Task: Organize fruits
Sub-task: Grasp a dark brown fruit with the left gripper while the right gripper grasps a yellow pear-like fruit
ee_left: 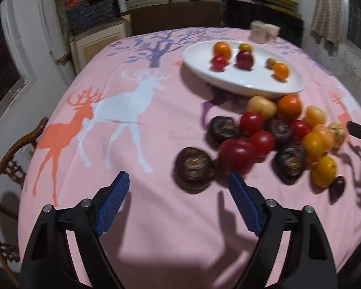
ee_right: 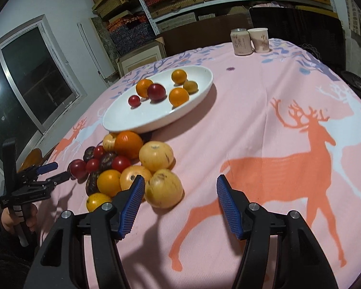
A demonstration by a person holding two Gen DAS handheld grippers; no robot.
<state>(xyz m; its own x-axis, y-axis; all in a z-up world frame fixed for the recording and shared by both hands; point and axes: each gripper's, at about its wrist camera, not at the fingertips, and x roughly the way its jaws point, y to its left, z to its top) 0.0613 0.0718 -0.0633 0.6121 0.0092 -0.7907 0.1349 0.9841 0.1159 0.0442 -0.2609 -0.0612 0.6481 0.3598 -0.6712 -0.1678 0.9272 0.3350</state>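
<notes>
Both grippers hang with jaws apart and nothing between them: the left gripper (ee_left: 178, 178) wide open just short of the dark, rough-skinned fruit (ee_left: 193, 167) at the near edge of the fruit pile (ee_right: 130, 166), the right gripper (ee_right: 180, 180) about half open beside the pale yellow fruit (ee_right: 163, 187) on the pile's other side. To do it well, I'd centre each round fruit between the ribbed blue pads, close gently so the smooth skins don't squirt out, and carry them to the glossy white oval plate (ee_right: 122, 122) just beyond the pile.

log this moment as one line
left gripper: open, empty | right gripper: open, empty | white plate: six fruits | fruit pile: on tablecloth beside plate
</notes>
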